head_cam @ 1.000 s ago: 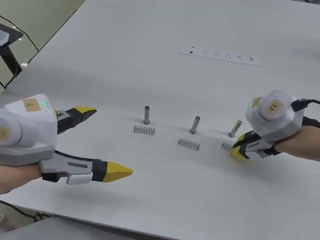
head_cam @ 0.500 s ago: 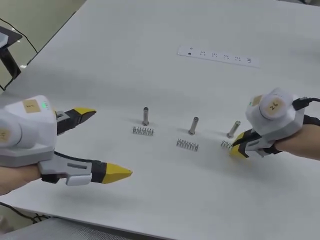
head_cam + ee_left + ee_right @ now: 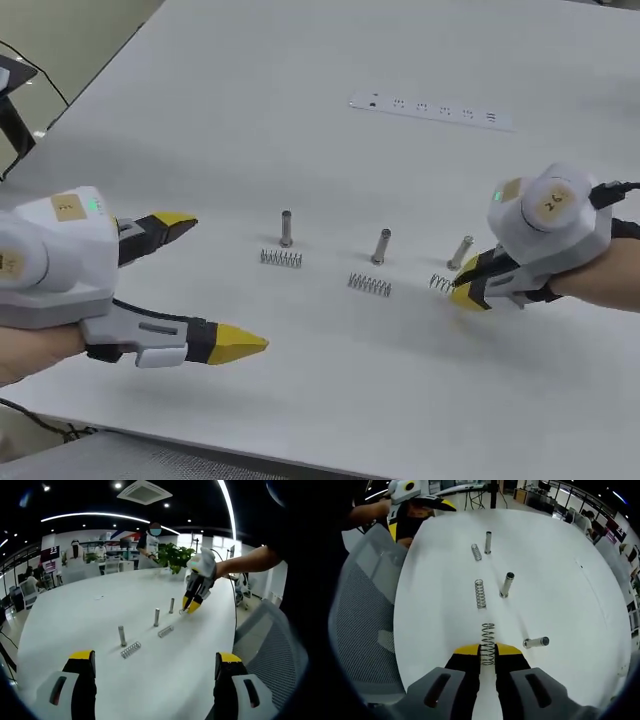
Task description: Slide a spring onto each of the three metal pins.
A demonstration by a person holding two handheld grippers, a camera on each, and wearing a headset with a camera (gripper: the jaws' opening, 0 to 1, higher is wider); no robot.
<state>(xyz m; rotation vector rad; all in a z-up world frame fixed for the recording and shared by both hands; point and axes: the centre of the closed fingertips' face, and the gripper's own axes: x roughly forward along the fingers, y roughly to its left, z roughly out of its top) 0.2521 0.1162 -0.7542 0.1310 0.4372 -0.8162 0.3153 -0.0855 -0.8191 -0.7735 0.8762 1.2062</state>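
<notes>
Three metal pins [image 3: 286,228] [image 3: 381,246] [image 3: 461,252] stand in a row on the white table [image 3: 300,100]. A spring [image 3: 281,258] lies in front of the left pin, and another [image 3: 369,285] in front of the middle pin. My right gripper [image 3: 465,292] is shut on the end of the third spring [image 3: 488,642] [image 3: 441,283], just in front of the right pin [image 3: 535,642]. My left gripper [image 3: 212,283] hovers open and empty at the left, well clear of the pins; in its own view [image 3: 154,656] the pins [image 3: 122,635] lie ahead.
A white power strip [image 3: 430,110] lies at the back of the table. A mesh chair [image 3: 365,605] stands by the table's near edge. Several people [image 3: 150,542] and a plant [image 3: 175,557] are beyond the far side.
The head camera has shifted slightly. The right gripper and the spring in its jaws have crept a little to the left. The left gripper has stayed open in place.
</notes>
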